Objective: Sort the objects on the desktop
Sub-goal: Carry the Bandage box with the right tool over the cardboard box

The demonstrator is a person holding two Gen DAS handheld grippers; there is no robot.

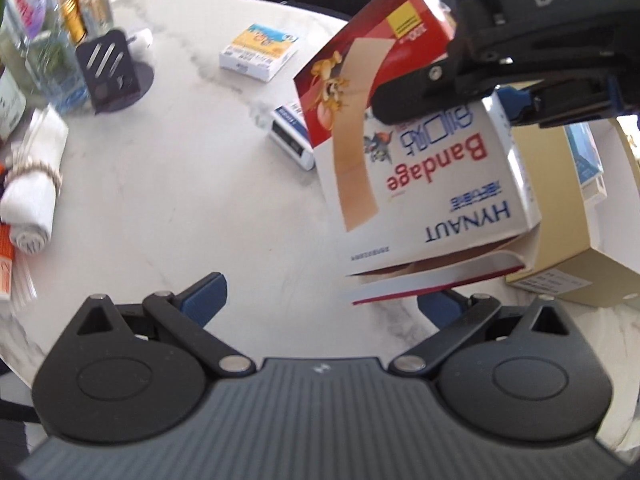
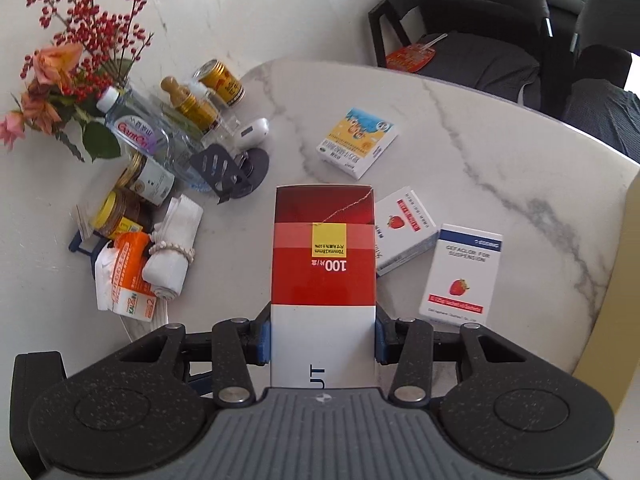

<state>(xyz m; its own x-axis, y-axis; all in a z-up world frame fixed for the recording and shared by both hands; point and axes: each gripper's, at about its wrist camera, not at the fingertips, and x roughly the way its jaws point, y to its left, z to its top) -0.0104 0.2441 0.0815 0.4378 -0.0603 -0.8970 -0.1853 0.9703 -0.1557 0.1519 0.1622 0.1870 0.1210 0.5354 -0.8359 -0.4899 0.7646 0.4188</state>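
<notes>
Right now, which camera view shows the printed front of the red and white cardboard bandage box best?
The left wrist view: the red and white cardboard bandage box shows its printed front there. The right wrist view shows only a narrow side.

Bandage box in right claw above table, bottles left, 2 strawberry boxes right

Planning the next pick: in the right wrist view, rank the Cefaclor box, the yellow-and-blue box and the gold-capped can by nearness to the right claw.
1. Cefaclor box, just right of the right claw.
2. Yellow-and-blue box, mid-table, ahead.
3. Gold-capped can, far left, by the bottles.
</notes>
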